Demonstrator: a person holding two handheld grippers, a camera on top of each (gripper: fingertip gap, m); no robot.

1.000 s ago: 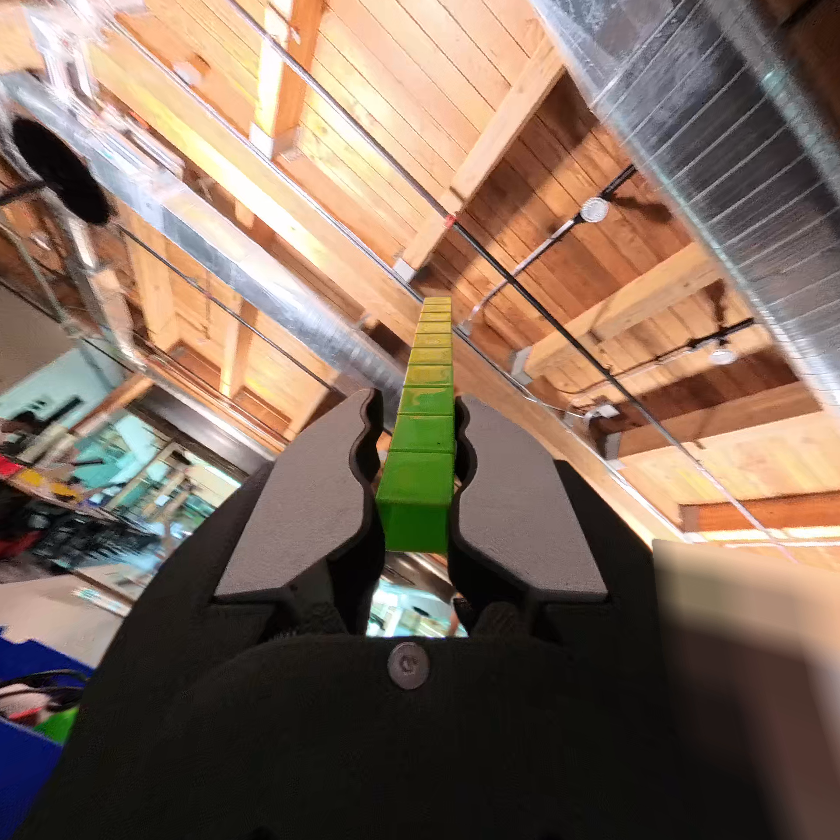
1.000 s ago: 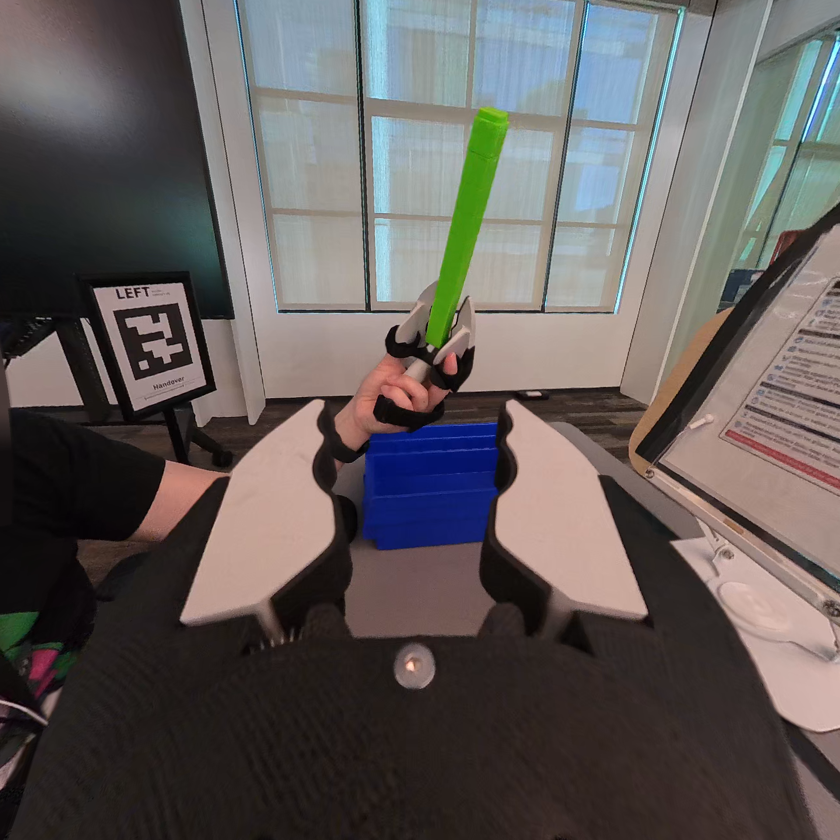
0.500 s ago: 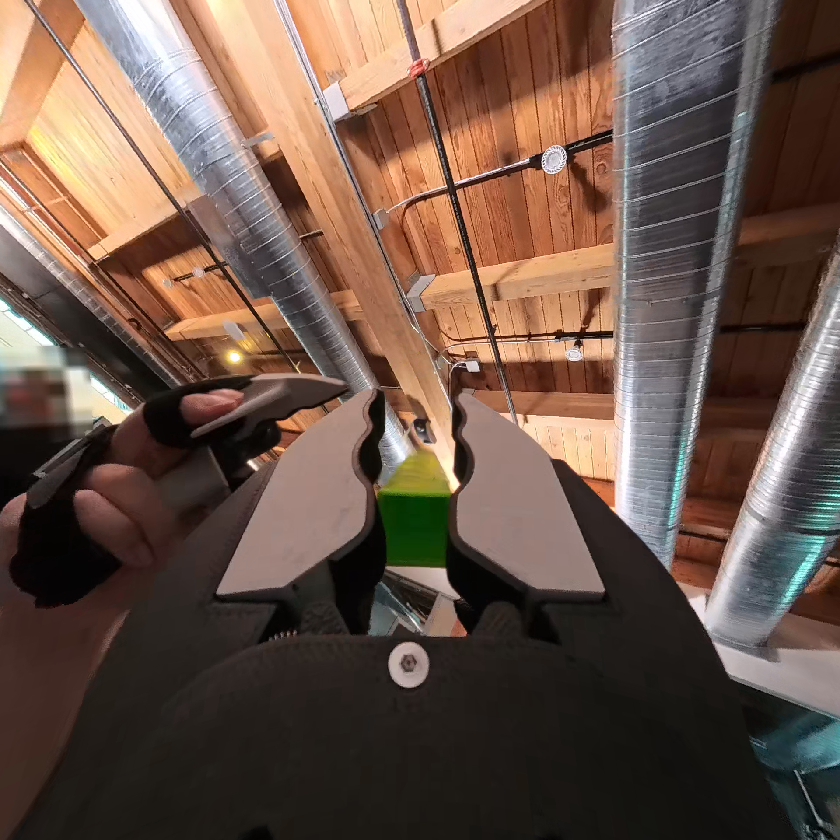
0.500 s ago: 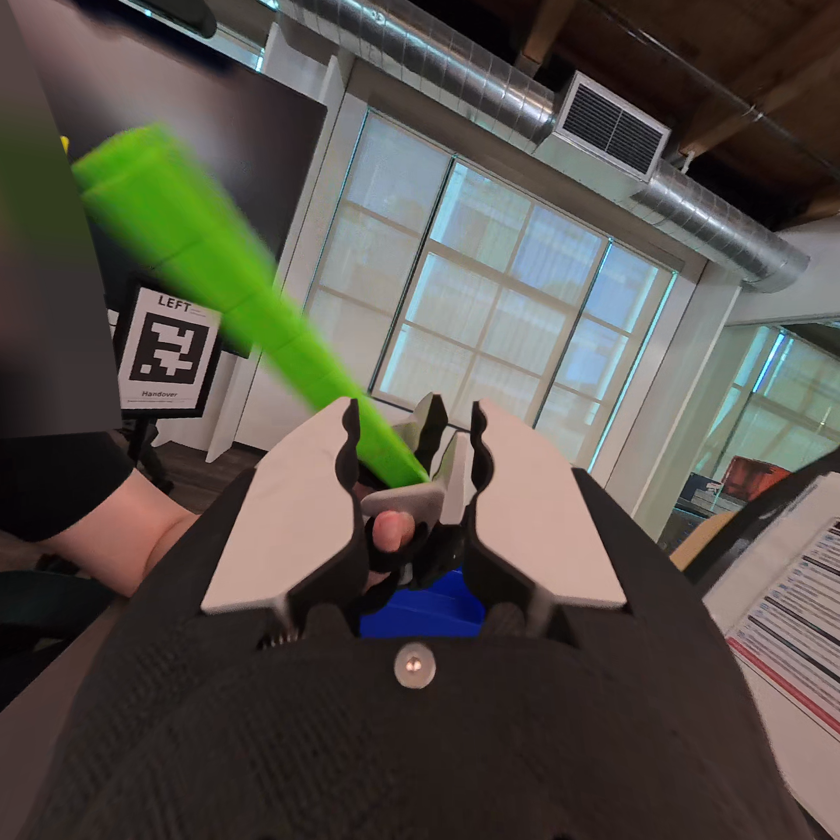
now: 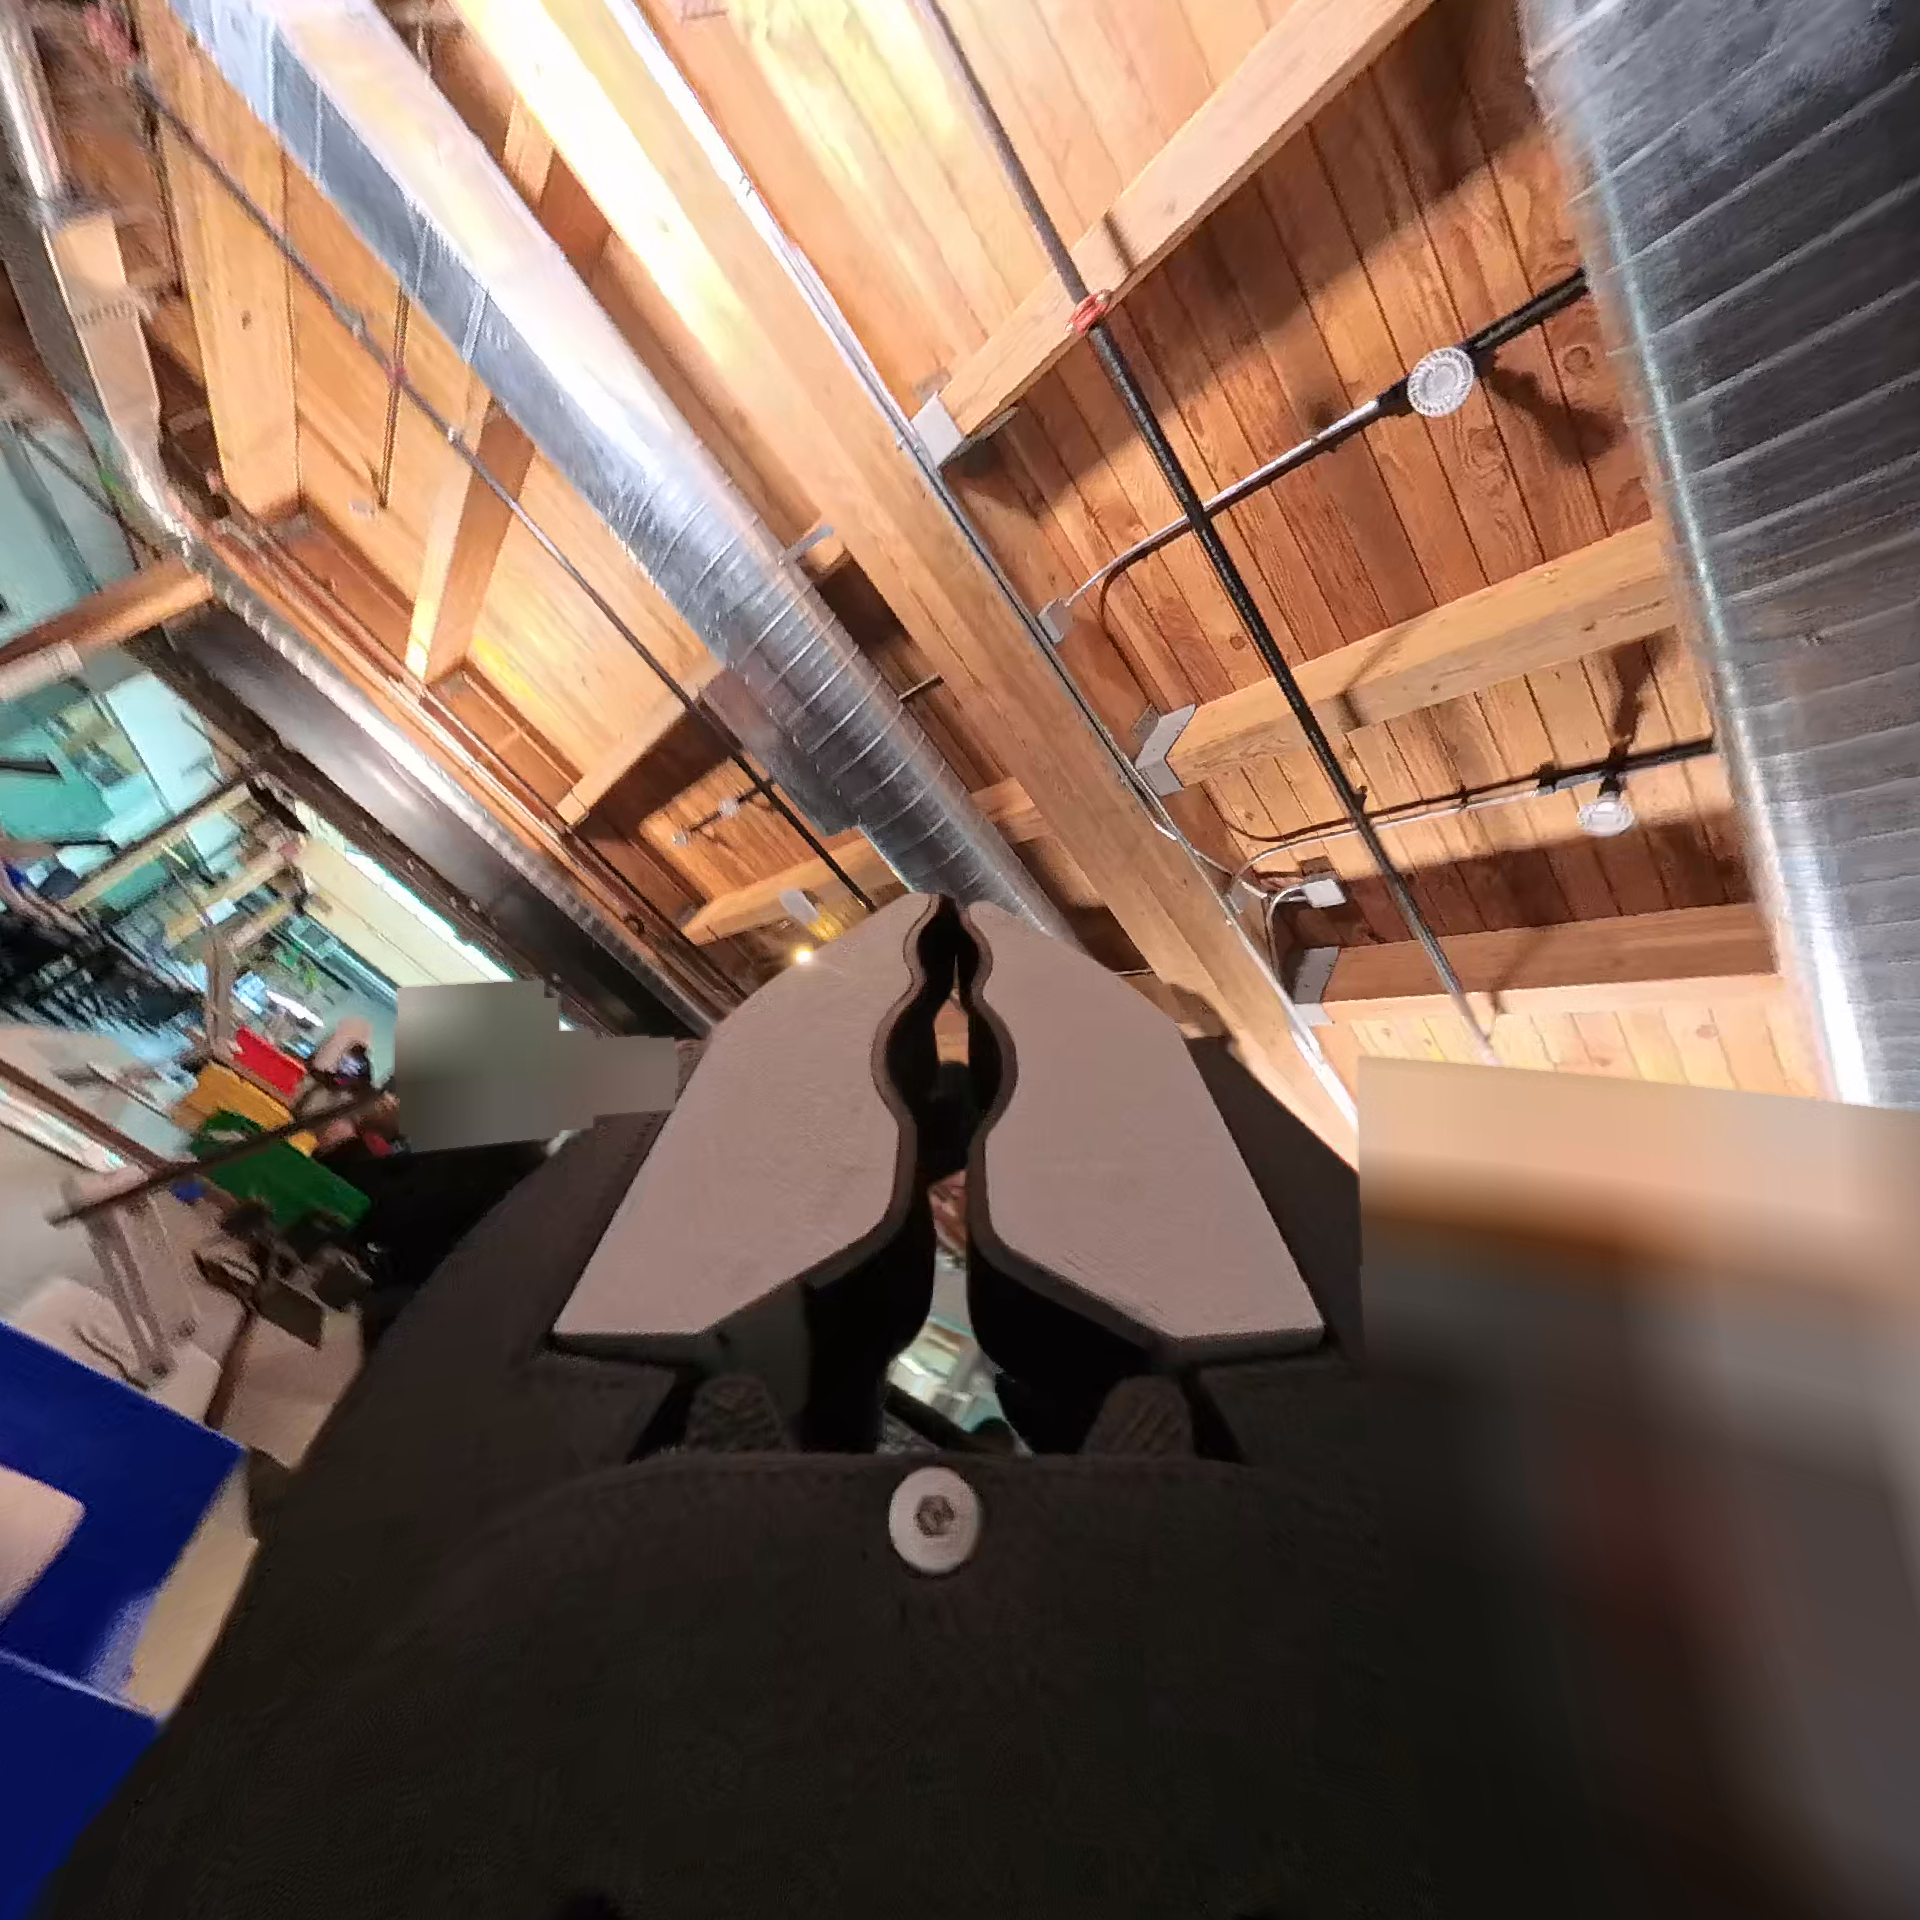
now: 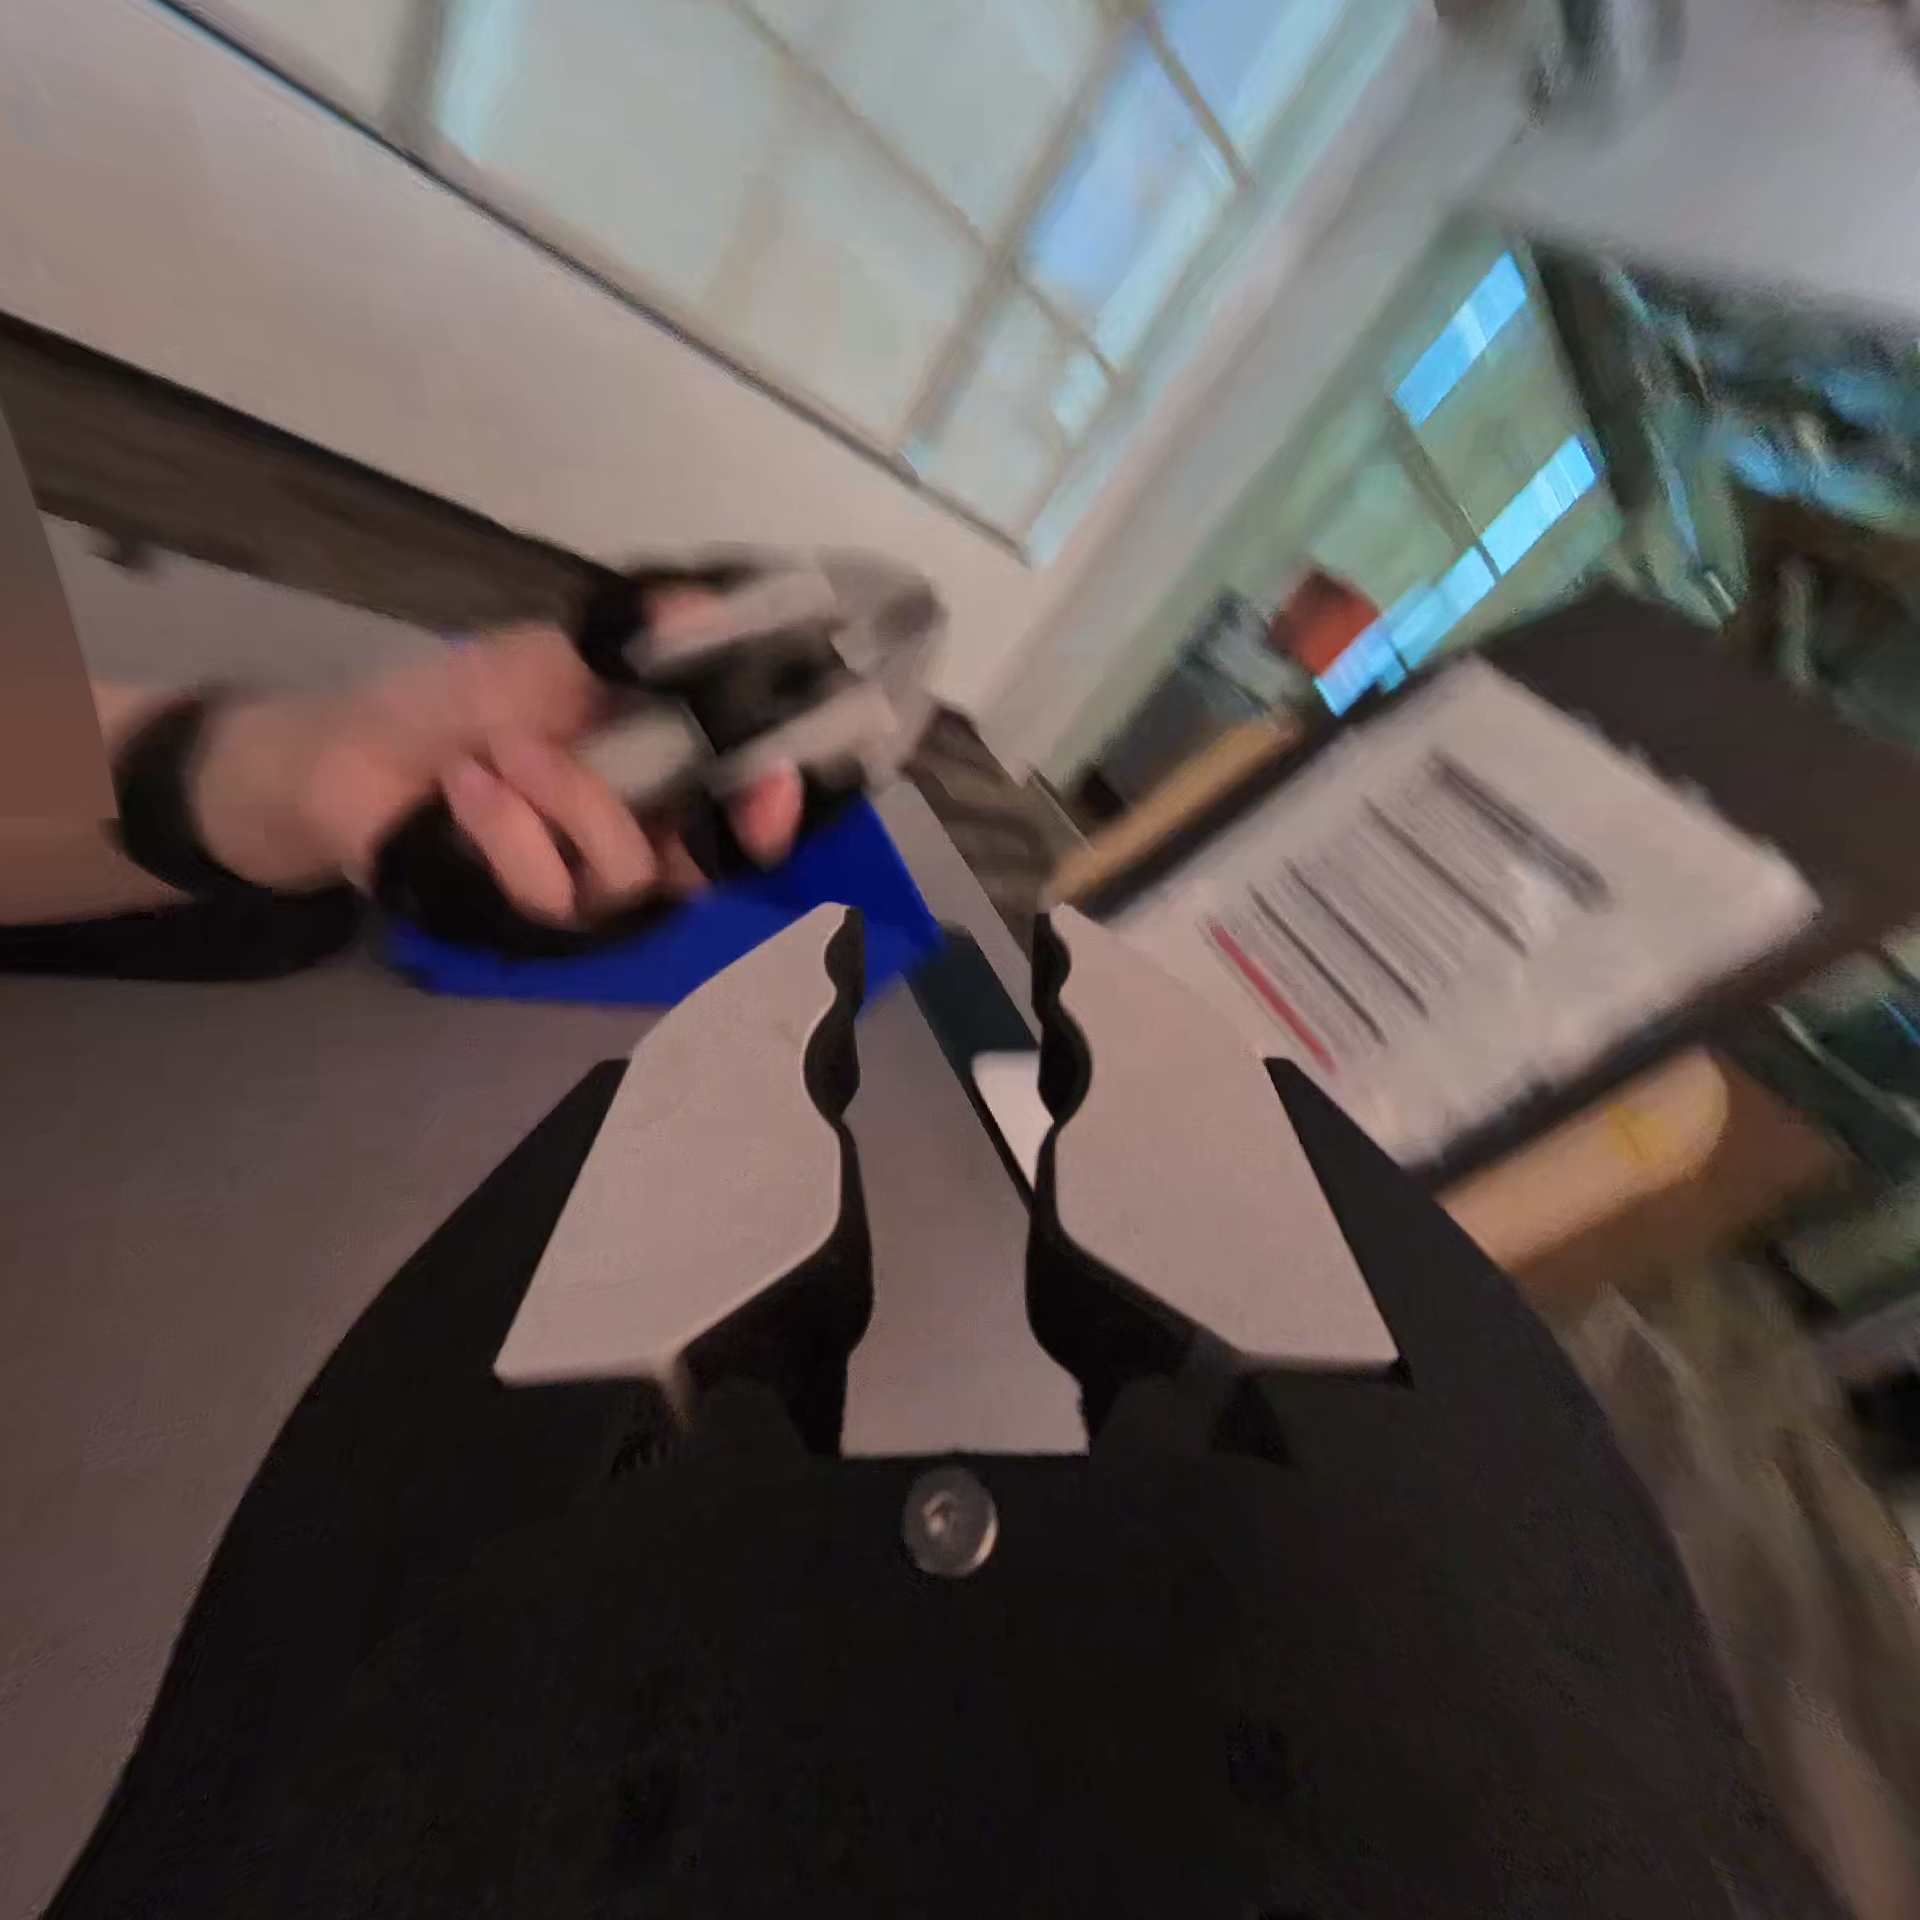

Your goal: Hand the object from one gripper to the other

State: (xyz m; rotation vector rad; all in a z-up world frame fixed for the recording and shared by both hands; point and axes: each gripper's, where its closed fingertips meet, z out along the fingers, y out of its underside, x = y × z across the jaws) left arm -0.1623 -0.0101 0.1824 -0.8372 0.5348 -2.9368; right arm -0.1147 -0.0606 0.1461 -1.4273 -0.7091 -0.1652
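My left gripper (image 5: 951,940) points at the ceiling, jaws pressed nearly together on nothing. My right gripper (image 6: 948,951) hovers over the grey worktop (image 6: 260,1122), jaws narrowly parted and empty. The object shows in neither view, so I judge the handover unconfirmed.

Left wrist view: my left gripper (image 5: 954,935) points up at wooden plank ceiling (image 5: 1299,436); ribbed metal duct (image 5: 665,540) above-left of my tips, blue plastic bin (image 5: 94,1475) low at left.

Right wrist view: my right gripper (image 6: 948,935) over grey table (image 6: 260,1143); blue plastic bin (image 6: 727,935) ahead, hand (image 6: 436,790) above it, tilted white board in dark frame (image 6: 1455,904) at right, windows (image 6: 831,208) behind.
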